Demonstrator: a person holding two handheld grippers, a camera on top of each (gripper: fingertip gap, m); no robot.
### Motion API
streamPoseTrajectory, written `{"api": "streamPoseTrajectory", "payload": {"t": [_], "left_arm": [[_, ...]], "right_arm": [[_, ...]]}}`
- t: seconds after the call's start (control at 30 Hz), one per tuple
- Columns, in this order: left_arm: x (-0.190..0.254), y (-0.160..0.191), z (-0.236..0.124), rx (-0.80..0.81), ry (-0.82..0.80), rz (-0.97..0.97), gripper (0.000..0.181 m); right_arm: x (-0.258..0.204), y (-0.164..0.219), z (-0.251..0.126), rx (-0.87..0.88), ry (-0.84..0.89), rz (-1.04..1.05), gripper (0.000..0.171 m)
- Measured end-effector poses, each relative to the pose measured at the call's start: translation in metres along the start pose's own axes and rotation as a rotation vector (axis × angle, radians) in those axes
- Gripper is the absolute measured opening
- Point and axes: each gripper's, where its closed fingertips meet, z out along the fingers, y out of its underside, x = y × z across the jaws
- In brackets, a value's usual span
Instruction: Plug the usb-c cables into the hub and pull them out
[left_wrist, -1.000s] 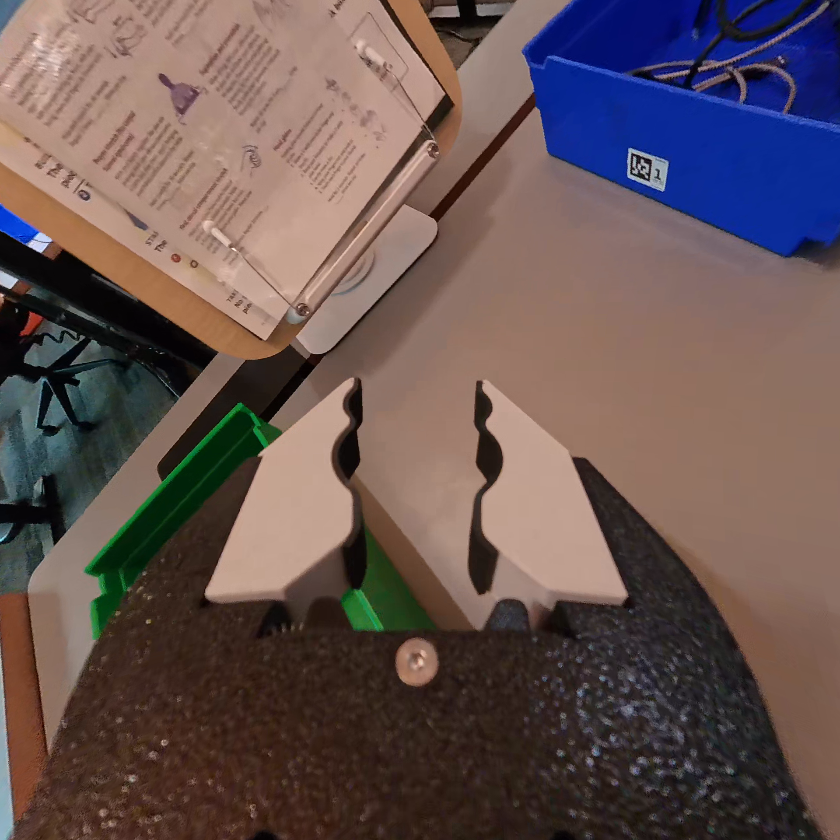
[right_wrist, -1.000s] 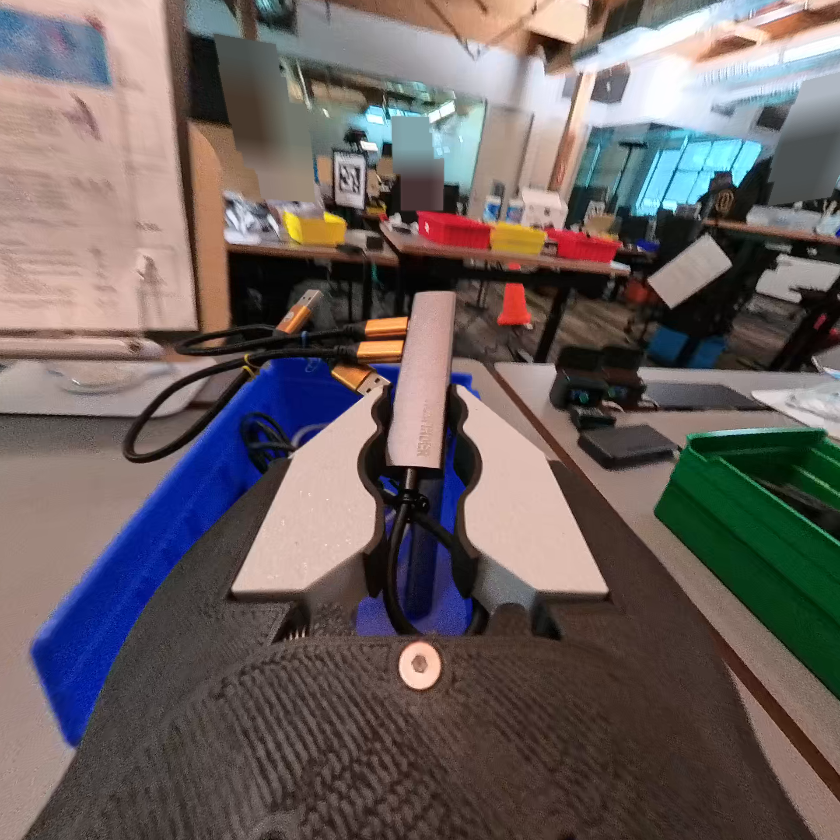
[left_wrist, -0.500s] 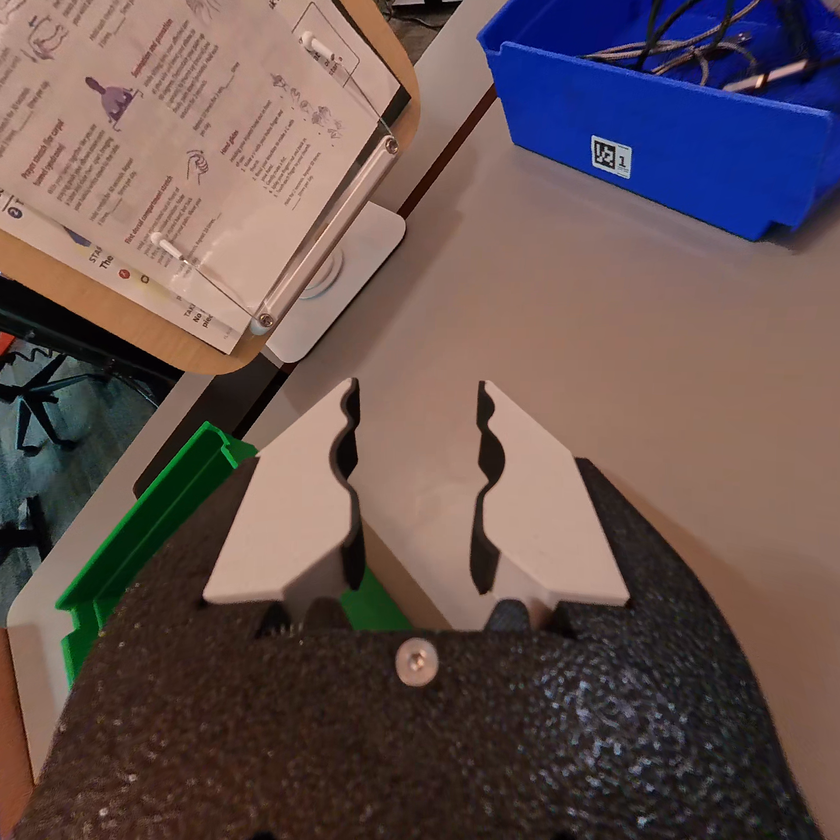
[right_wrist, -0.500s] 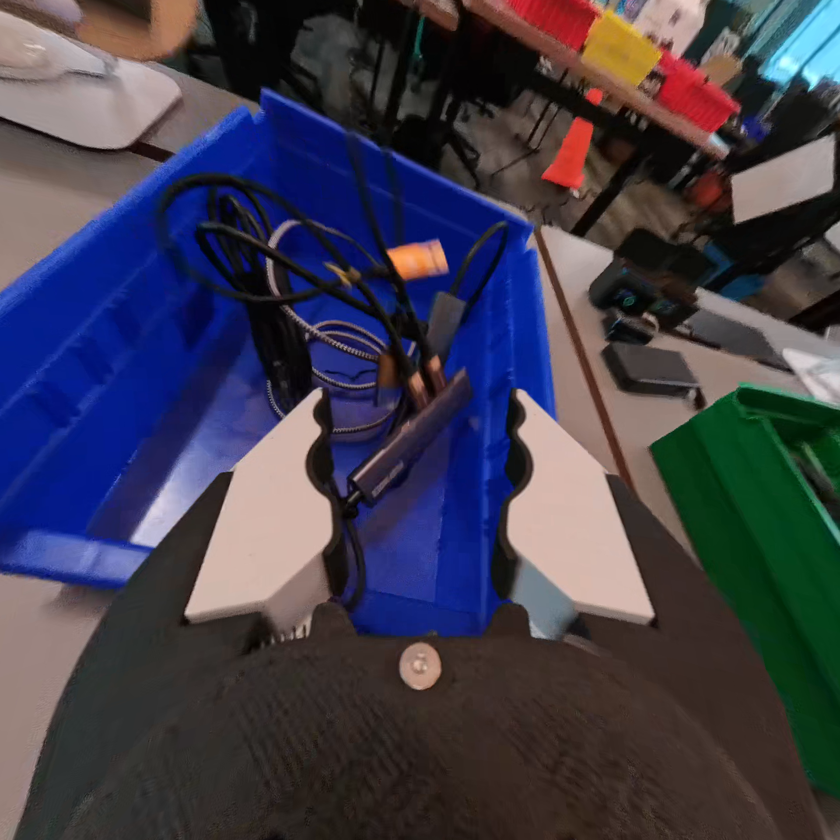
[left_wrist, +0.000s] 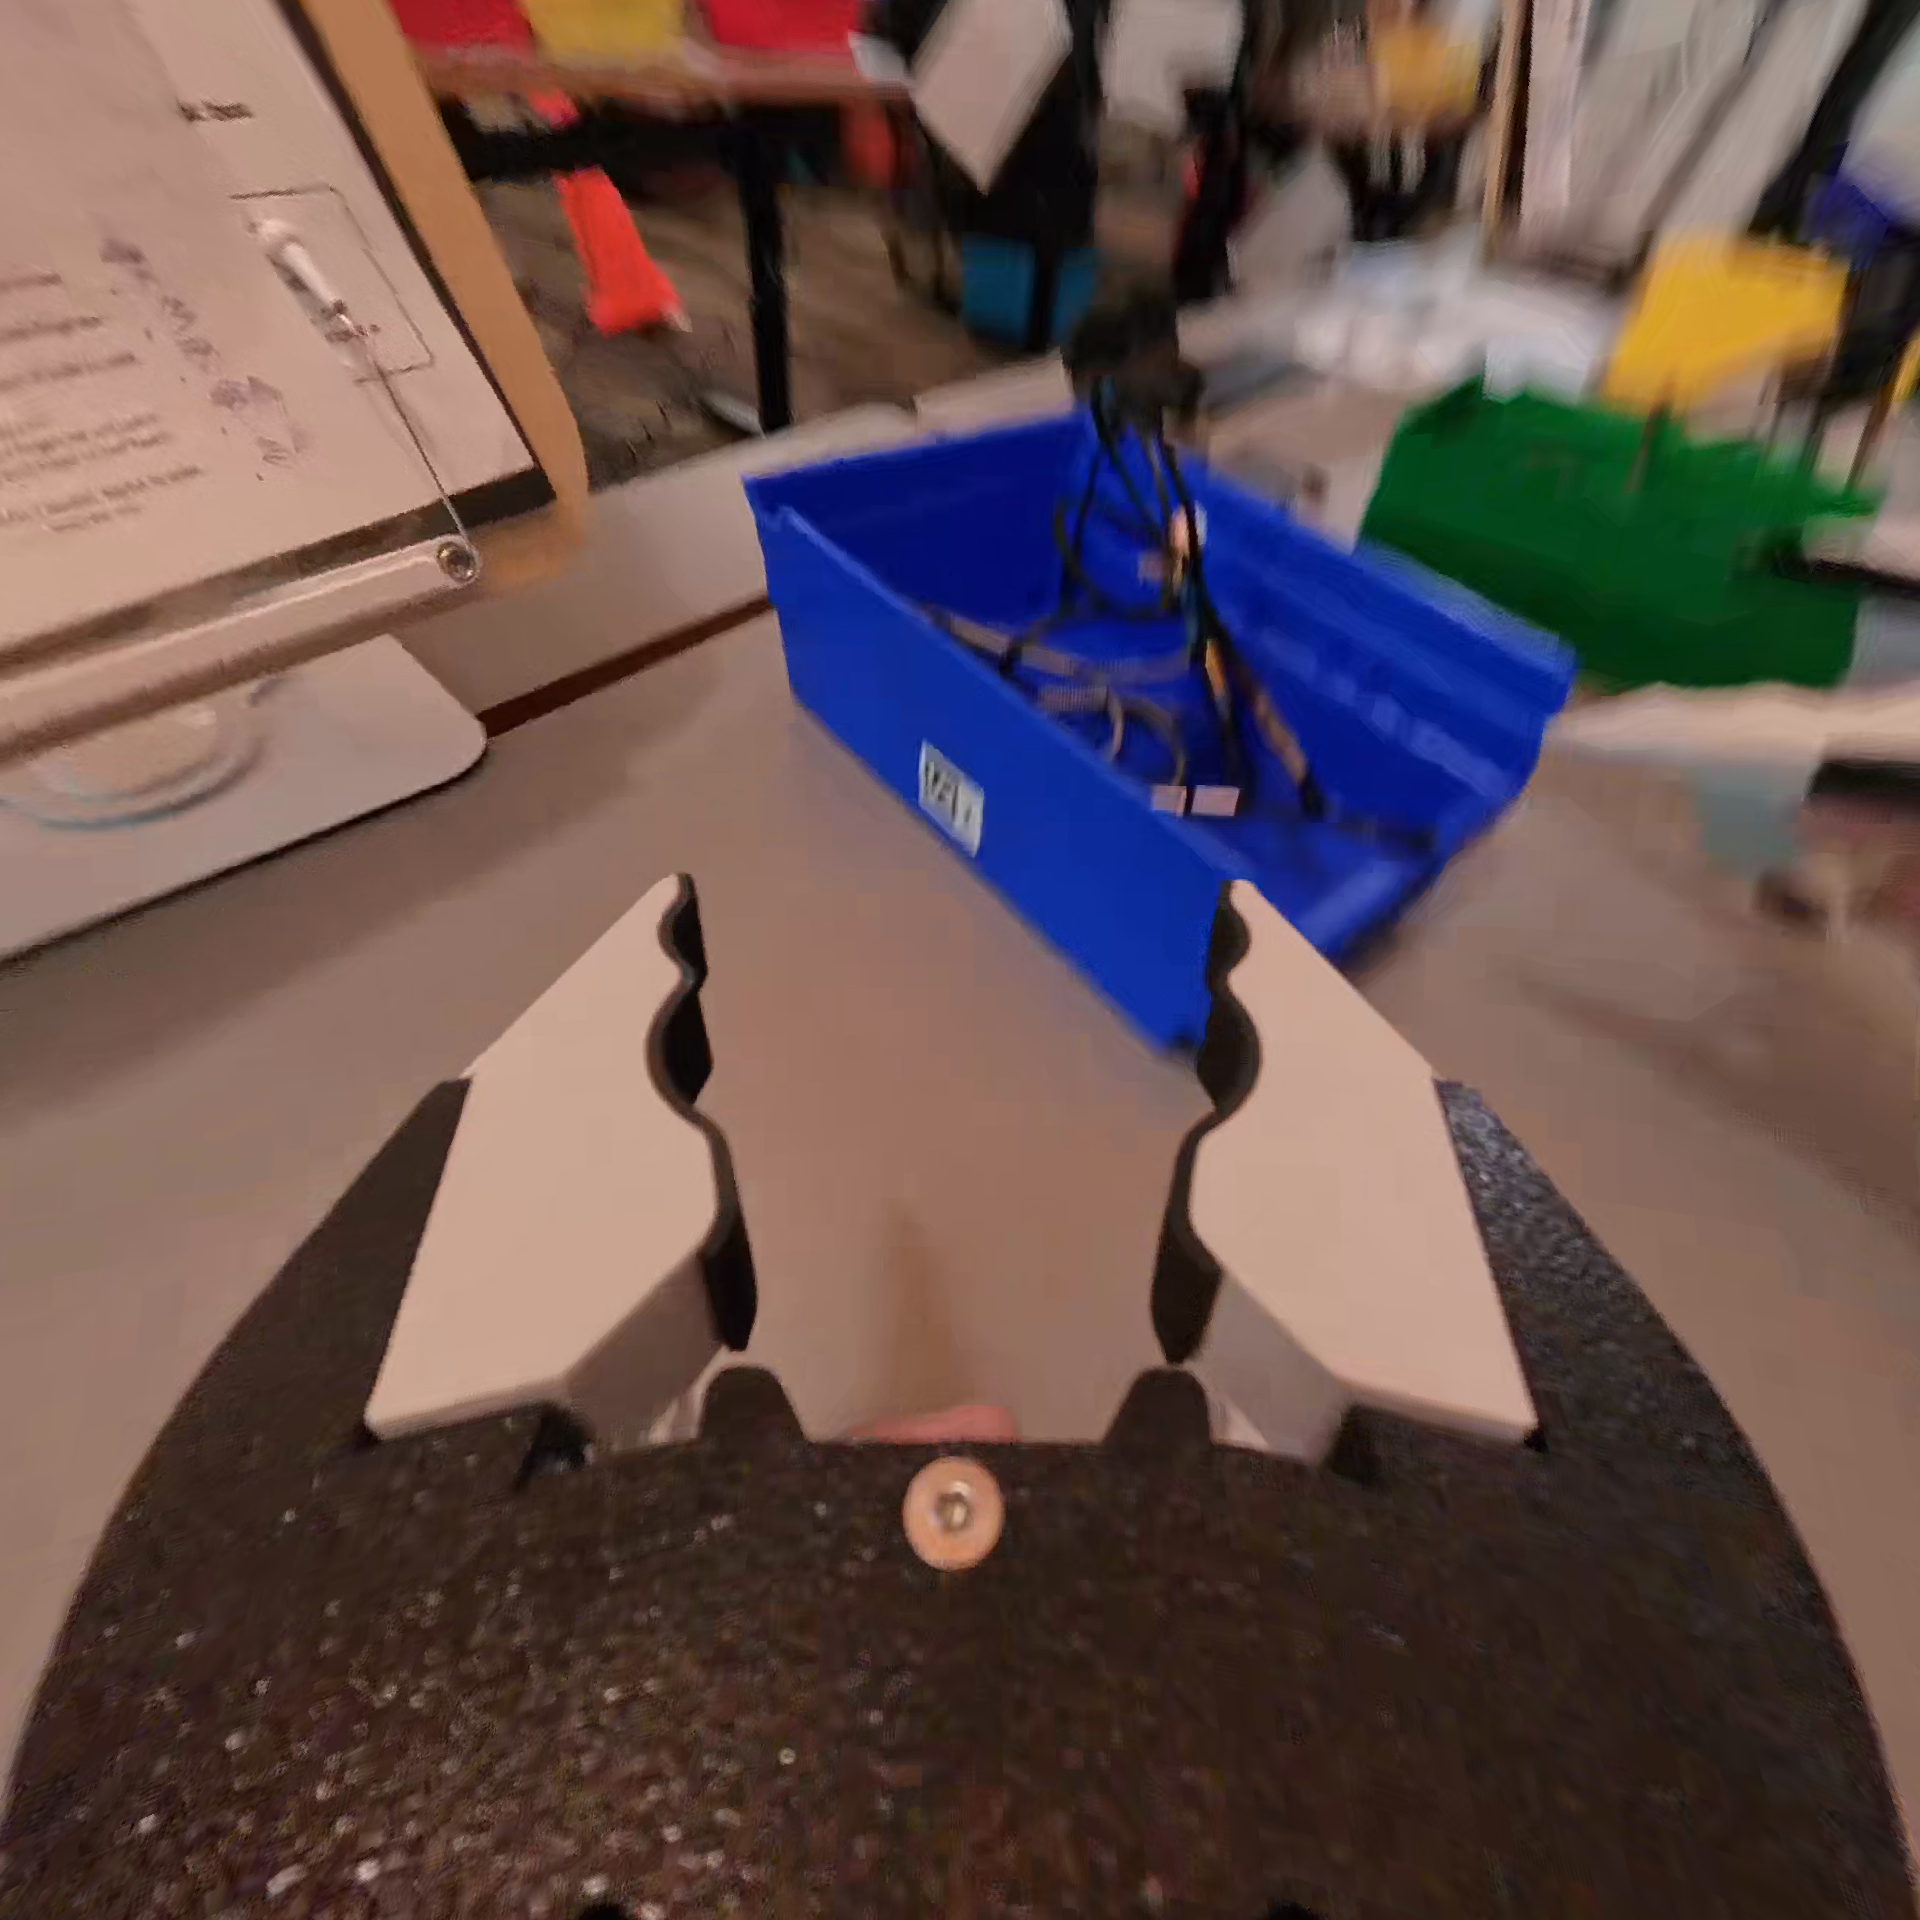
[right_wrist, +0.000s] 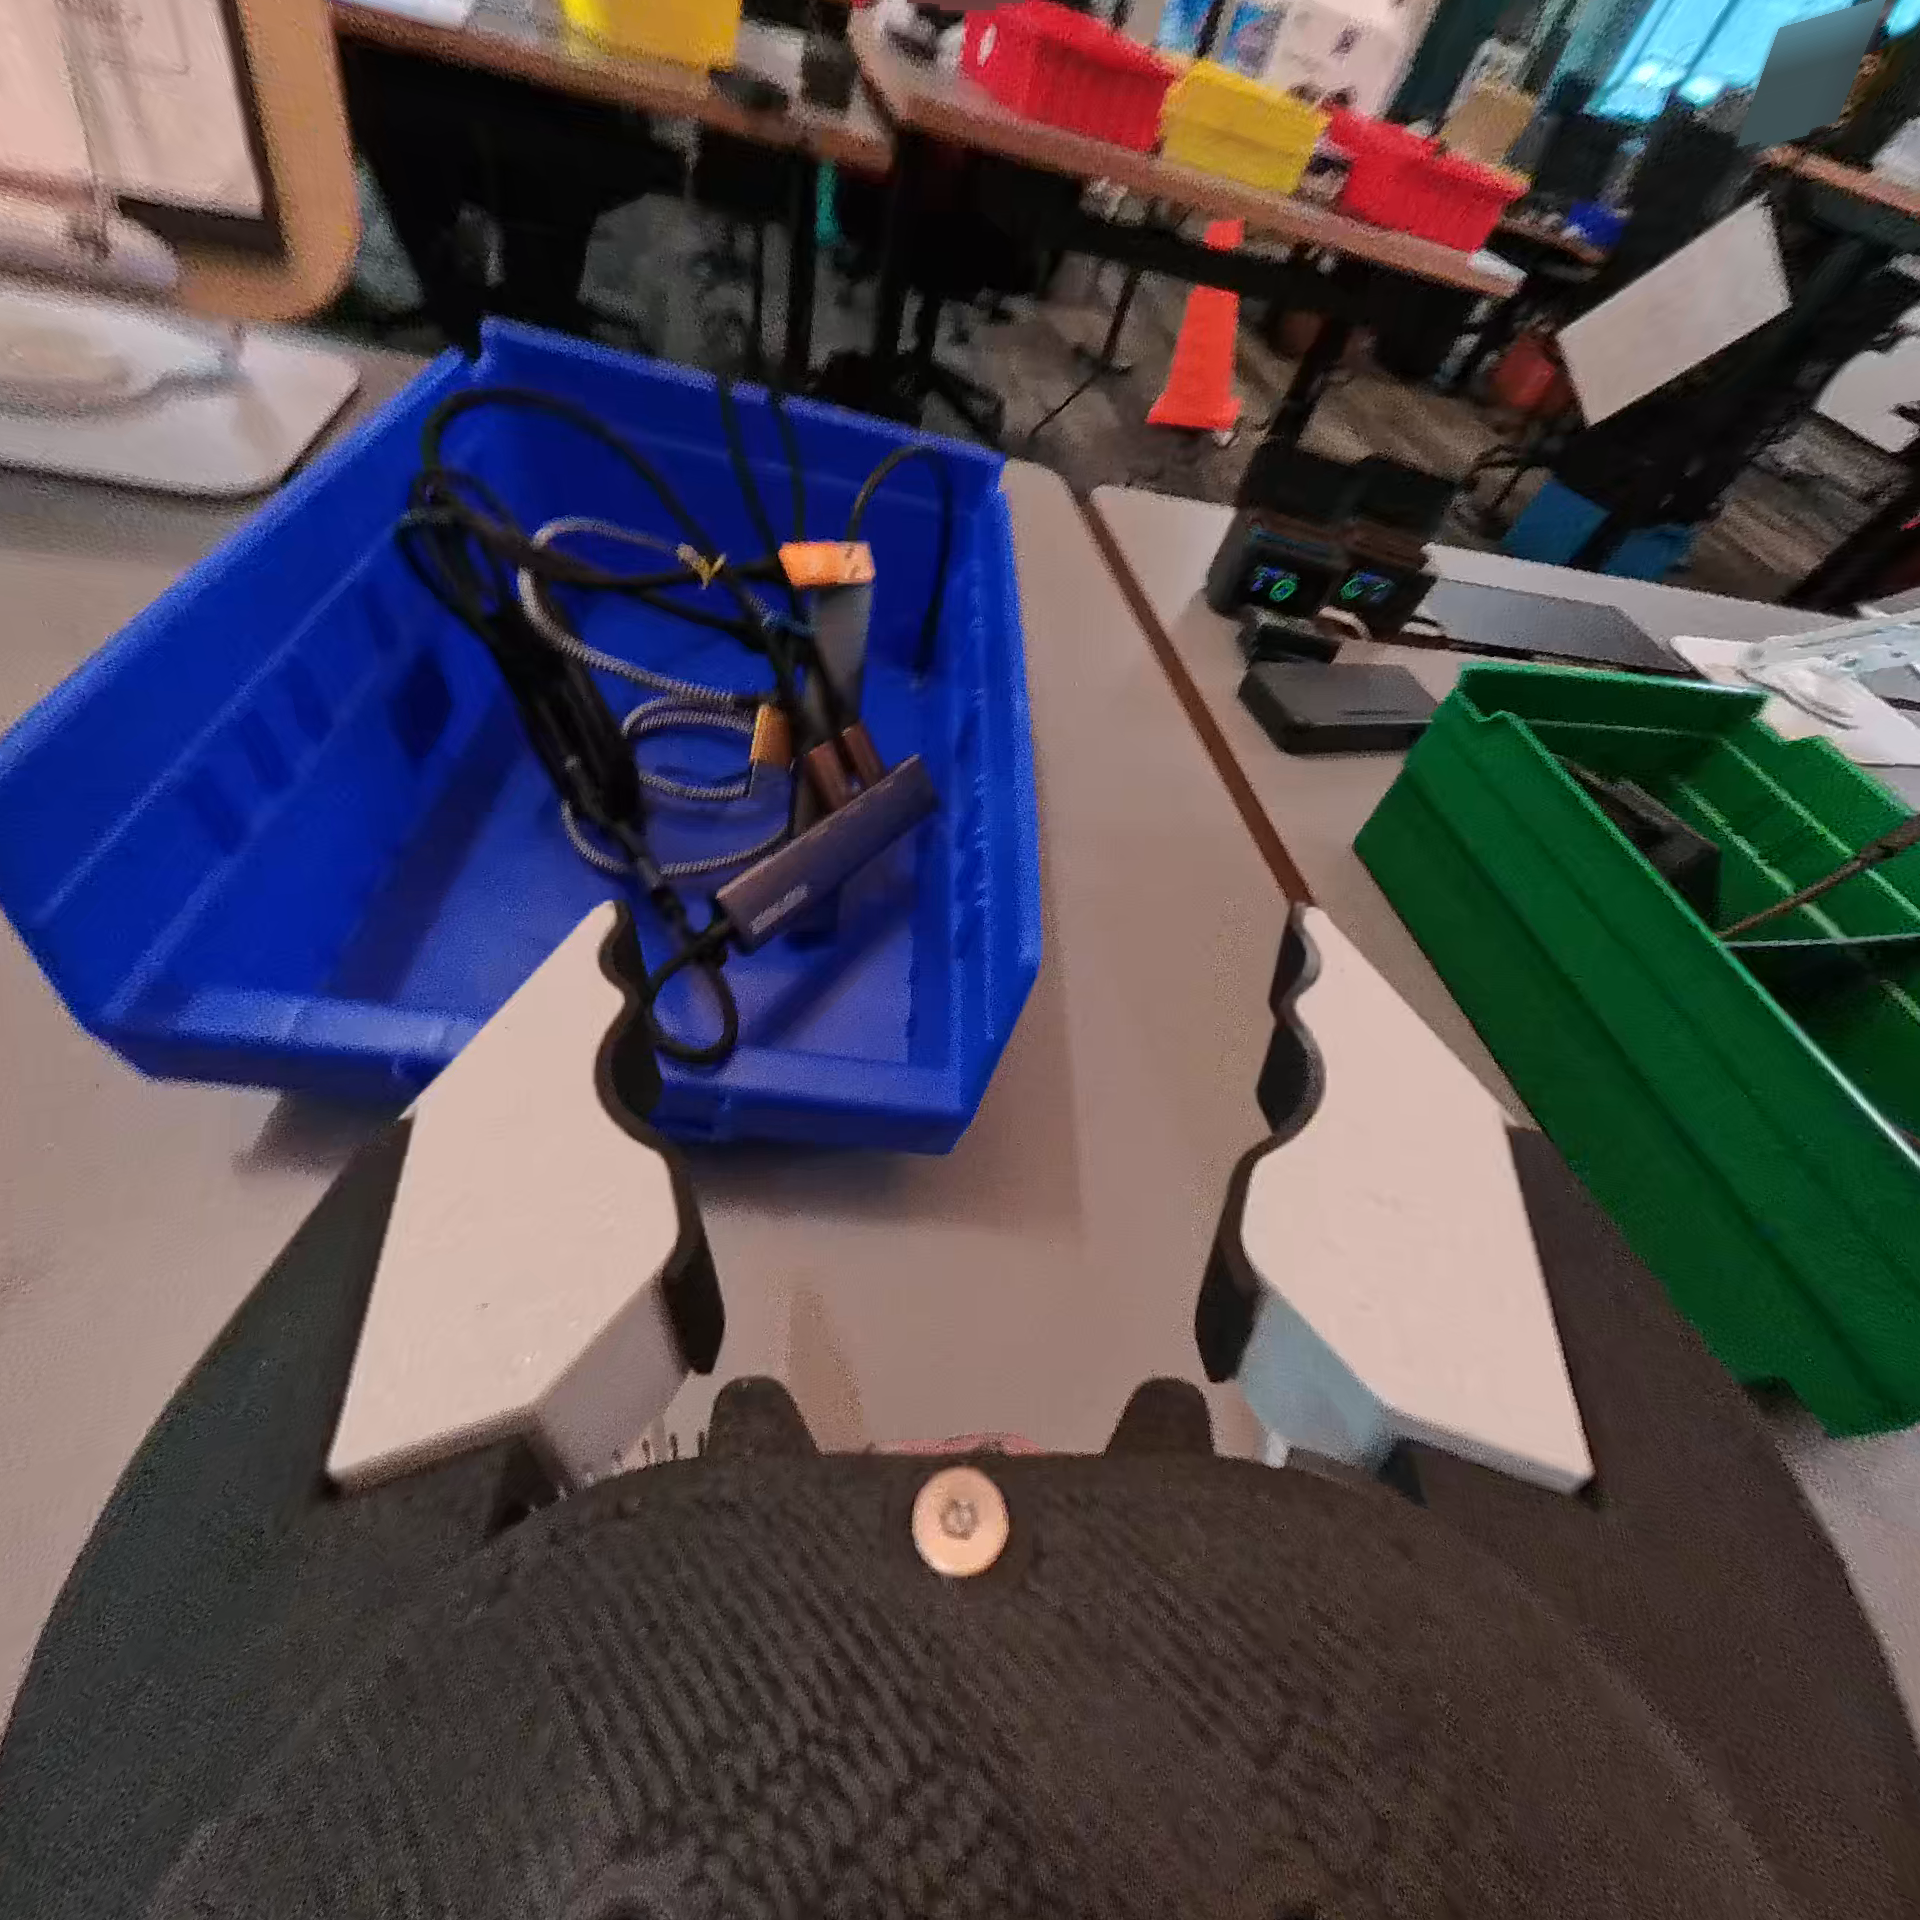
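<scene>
Gaping wide and empty, both the left gripper (left_wrist: 956, 904) and right gripper (right_wrist: 951, 925) hover short of the blue bin's (right_wrist: 260, 790) rim.

A green bin (right_wrist: 1621, 997) sits right of the blue bin (right_wrist: 208, 831) on the grey table (right_wrist: 1122, 790).

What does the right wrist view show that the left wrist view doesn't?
Right wrist only: the grey hub lying in the bin with cables sharp, black devices on the table, and the open right gripper.
Left wrist only: the paper stand up close and the open left gripper.
Both: the blue bin and green bin, blurred in the left view.
</scene>
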Motion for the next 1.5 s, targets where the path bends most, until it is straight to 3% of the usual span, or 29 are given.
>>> {"api": "streamPoseTrajectory", "payload": {"t": [0.1, 0.2, 0.3, 0.4, 0.43, 0.47, 0.53, 0.63, 0.83, 1.0, 1.13, 1.27, 1.37, 1.5], "left_arm": [[0.025, -0.003, 0.037, 0.197, -0.057, -0.122, 0.096], [0.043, 0.012, 0.075, 0.165, -0.170, -0.025, 0.106], [0.053, 0.006, 0.096, 0.181, -0.254, 0.083, 0.104], [0.050, 0.024, 0.122, 0.035, -0.286, 0.116, 0.096], [0.053, 0.033, 0.130, -0.014, -0.254, 0.104, 0.085], [0.052, 0.036, 0.132, -0.030, -0.249, 0.098, 0.053], [0.038, 0.035, 0.126, -0.014, -0.307, 0.086, 0.028], [0.014, 0.039, 0.097, 0.008, -0.376, 0.079, 0.002], [-0.006, 0.070, -0.010, 0.035, -0.301, 0.120, 0.000], [-0.031, 0.103, -0.123, 0.073, -0.368, 0.109, 0.000], [-0.046, 0.114, -0.187, 0.168, -0.479, 0.113, 0.000], [-0.054, 0.120, -0.206, 0.164, -0.517, 0.106, 0.000], [-0.059, 0.122, -0.210, 0.157, -0.507, 0.080, 0.000], [-0.059, 0.125, -0.217, 0.148, -0.517, 0.107, 0.000]], "right_arm": [[-0.004, -0.012, -0.002, 0.083, -0.041, 0.048, 0.118], [-0.010, -0.011, -0.004, 0.089, -0.093, 0.072, 0.118], [-0.010, -0.016, -0.008, 0.116, -0.113, 0.090, 0.116], [-0.012, -0.023, -0.013, 0.148, -0.151, 0.118, 0.113], [-0.014, -0.025, -0.015, 0.153, -0.161, 0.123, 0.113], [-0.015, -0.027, -0.016, 0.159, -0.174, 0.127, 0.113], [-0.021, -0.033, -0.022, 0.182, -0.205, 0.130, 0.110], [-0.031, -0.046, -0.034, 0.228, -0.240, 0.125, 0.106], [-0.086, -0.076, -0.067, 0.325, -0.396, 0.052, 0.107], [-0.189, -0.101, -0.100, 0.351, -0.679, 0.045, 0.111], [-0.300, -0.145, -0.107, 0.267, -0.891, 0.052, 0.111], [-0.417, -0.182, -0.083, 0.074, -1.014, 0.136, 0.107], [-0.498, -0.168, -0.060, -0.180, -1.056, 0.169, 0.100], [-0.552, -0.128, -0.015, -0.344, -0.878, 0.108, 0.098]]}}
